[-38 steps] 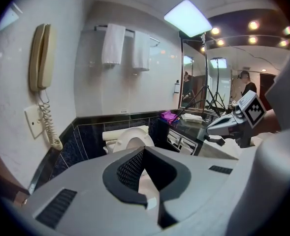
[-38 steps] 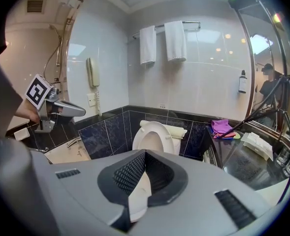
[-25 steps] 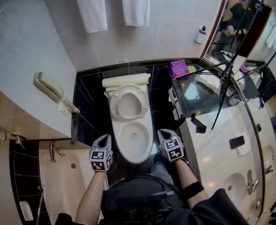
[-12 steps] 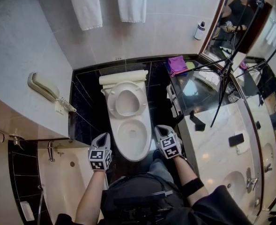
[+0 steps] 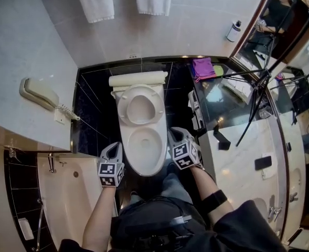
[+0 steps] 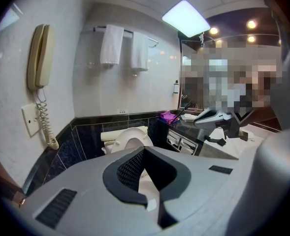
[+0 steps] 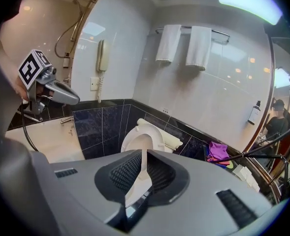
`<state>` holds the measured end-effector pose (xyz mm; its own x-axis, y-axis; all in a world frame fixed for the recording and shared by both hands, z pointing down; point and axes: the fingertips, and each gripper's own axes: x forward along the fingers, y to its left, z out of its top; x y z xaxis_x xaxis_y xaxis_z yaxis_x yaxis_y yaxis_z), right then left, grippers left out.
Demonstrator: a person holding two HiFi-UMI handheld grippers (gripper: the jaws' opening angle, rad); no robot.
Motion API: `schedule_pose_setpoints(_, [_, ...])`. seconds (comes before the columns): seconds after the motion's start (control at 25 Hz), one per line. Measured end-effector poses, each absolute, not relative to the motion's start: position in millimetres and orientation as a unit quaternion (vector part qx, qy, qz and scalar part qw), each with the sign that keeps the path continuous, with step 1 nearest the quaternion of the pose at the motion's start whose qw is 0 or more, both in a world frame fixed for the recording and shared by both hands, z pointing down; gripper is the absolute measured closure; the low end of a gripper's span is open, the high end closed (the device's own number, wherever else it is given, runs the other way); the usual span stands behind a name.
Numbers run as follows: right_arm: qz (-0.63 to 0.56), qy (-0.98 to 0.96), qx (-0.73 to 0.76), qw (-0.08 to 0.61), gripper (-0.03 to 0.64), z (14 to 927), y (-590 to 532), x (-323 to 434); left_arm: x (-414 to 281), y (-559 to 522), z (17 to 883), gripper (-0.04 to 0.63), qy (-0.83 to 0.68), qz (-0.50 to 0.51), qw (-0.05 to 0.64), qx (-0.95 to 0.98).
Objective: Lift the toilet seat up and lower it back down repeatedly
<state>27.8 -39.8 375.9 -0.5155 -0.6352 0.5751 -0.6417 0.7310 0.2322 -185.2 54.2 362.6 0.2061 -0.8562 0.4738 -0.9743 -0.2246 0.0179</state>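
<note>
The white toilet seat (image 5: 121,108) stands raised against the cistern, above the open bowl (image 5: 142,164). It shows upright in the right gripper view as a ring (image 7: 157,137) and lower in the left gripper view (image 6: 135,134). My left gripper (image 5: 112,150) hovers by the bowl's front left with its jaws (image 6: 144,150) closed together on nothing. At the bowl's right rim, my right gripper (image 5: 175,136) has just been opening; only a thin slit (image 7: 144,152) parts its pads. The white bowl shows through the slit, and nothing is gripped.
A bathtub (image 5: 65,193) lies to the left, below a wall phone (image 5: 39,94). On the right, a marble counter (image 5: 248,156) runs close beside the toilet, with a tripod (image 5: 256,88) over it. Towels (image 5: 96,1) hang on the back wall and a purple cloth (image 5: 202,67) lies on the ledge.
My right gripper has moved forward and inward to the bowl's right rim, rolling a little. The left gripper has edged forward beside the bowl. The seat has stayed up.
</note>
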Motion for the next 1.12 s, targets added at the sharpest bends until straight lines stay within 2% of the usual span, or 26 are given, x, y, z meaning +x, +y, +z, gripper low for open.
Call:
schedule_pose_setpoints(0.2, [-0.021, -0.868, 0.354, 0.349, 0.53, 384.3, -85.2, 19.7, -179.2, 27.6, 376.9, 0.595, -0.611, 0.196, 0.166, 0.749])
schedule_pose_setpoints(0.32, [-0.032, -0.868, 0.338, 0.362, 0.476, 398.6, -110.5, 12.9, -174.8, 13.5, 388.9, 0.595, -0.616, 0.202, 0.172, 0.742])
schedule_pose_setpoints(0.4, [-0.038, -0.869, 0.328, 0.369, 0.474, 415.4, -128.2, 8.1, -172.8, 3.0, 398.2, 0.595, -0.618, 0.207, 0.175, 0.738])
schedule_pose_setpoints(0.56, [-0.057, -0.867, 0.314, 0.382, 0.429, 442.6, -169.4, -2.7, -168.0, -20.5, 412.9, 0.595, -0.623, 0.207, 0.182, 0.732])
schedule_pose_setpoints(1.12, [-0.132, -0.855, 0.269, 0.424, 0.411, 516.5, -296.7, -61.0, -172.8, -89.5, 467.8, 0.595, -0.637, 0.218, 0.198, 0.712])
